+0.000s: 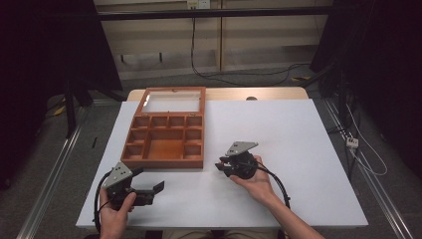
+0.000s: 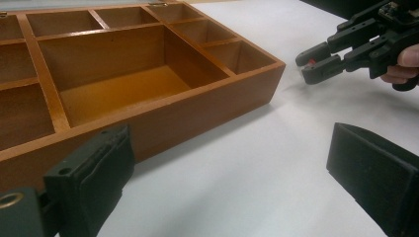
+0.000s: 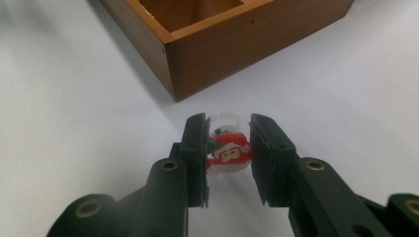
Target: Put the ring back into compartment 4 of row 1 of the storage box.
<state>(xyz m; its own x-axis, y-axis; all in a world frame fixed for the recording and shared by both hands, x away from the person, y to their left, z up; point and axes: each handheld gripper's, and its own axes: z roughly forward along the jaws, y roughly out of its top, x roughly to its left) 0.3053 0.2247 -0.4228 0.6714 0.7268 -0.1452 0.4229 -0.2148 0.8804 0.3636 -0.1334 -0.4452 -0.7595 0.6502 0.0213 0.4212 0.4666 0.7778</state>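
Note:
A brown wooden box [image 1: 164, 142] with several empty compartments and a raised glass lid stands on the white table; its front wall [image 2: 197, 116] and a front corner [image 3: 173, 64] appear in the gripper views. My right gripper [image 3: 228, 148] is shut on a small clear ring with a red Santa figure [image 3: 228, 153], held just right of the box's front corner [image 1: 226, 167]. From the left gripper view, a red speck sits between the right gripper's tips [image 2: 316, 61]. My left gripper [image 2: 227, 173] stands open in front of the box [image 1: 149, 191], with bare table between its jaws.
The white table [image 1: 298, 149] spreads wide to the right of the box and behind my right hand. Its front edge lies close to both hands. Dark curtains, a floor rail and cables surround the table.

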